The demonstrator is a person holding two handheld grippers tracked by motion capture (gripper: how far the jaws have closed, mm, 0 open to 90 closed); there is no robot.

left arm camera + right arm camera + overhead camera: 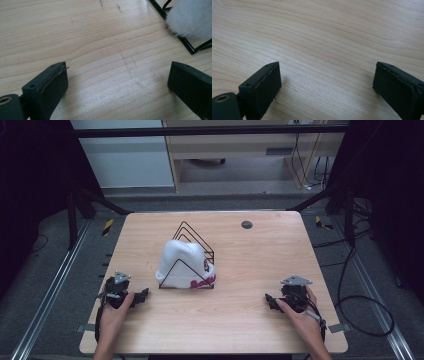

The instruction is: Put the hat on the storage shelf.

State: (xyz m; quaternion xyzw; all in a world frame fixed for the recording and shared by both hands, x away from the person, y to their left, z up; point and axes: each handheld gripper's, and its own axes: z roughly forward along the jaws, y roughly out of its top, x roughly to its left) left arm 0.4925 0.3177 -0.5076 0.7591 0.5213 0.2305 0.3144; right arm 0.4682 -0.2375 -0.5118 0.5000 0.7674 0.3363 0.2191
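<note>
Two grippers rest low at our side of the table [250, 285], and between them, farther from us, sits the rack [192, 251] with the hat [182, 264] draped over it. We take the rack as our landmark. The hat sits upright on the wires, crown up, its cuff with red lettering facing us and to the right; its long axis runs left to right across the rack's near end. Our left gripper [142, 295] lies near the rack's left corner, jaws wide apart with only bare wood between them, pointing toward the rack. Our right gripper [270, 301] lies well right of the rack, jaws equally wide, holding nothing.
</note>
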